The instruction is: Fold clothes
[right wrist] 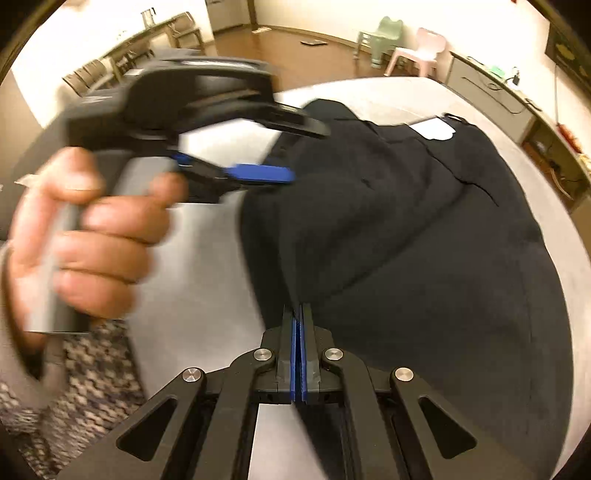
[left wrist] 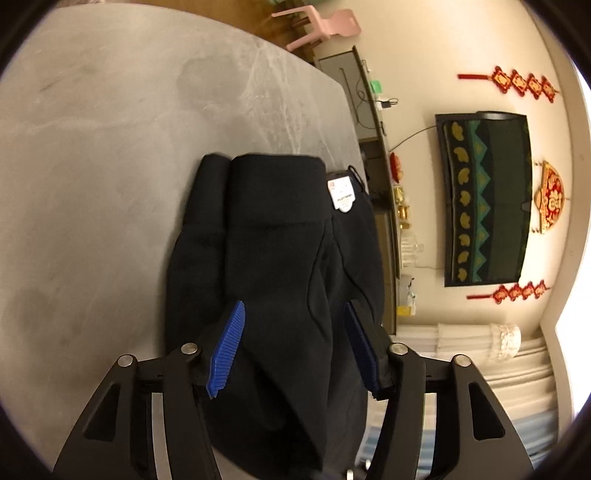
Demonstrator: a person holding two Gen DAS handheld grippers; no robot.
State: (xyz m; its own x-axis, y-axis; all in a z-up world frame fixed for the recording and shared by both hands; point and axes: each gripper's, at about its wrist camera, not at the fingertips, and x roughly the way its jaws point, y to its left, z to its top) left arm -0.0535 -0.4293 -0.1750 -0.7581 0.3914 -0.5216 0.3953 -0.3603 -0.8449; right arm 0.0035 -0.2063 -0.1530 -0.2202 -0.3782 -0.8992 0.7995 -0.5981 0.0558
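Observation:
A black garment (left wrist: pixel 277 229) (right wrist: pixel 406 221) with a white tag (left wrist: pixel 341 194) (right wrist: pixel 436 129) lies folded on the grey table (left wrist: pixel 110 147) (right wrist: pixel 207 258). My left gripper (left wrist: pixel 294 304) stands with its blue pads (left wrist: pixel 227 350) apart, and a thick fold of the cloth runs between them. In the right wrist view a hand (right wrist: pixel 92 240) holds that left gripper (right wrist: pixel 308 151) at the garment's left edge, blurred. My right gripper (right wrist: pixel 297 308) is shut, its pads pinching the garment's near edge, where the cloth gathers into creases.
The table's edge runs close to the garment's tag side (left wrist: pixel 354 122). Beyond it stand a low sideboard (left wrist: pixel 369 96) (right wrist: pixel 491 85), a pink chair (left wrist: pixel 325 26) (right wrist: pixel 421 51) and a green chair (right wrist: pixel 384 40). A dark wall hanging (left wrist: pixel 484 199) and red ornaments are on the wall.

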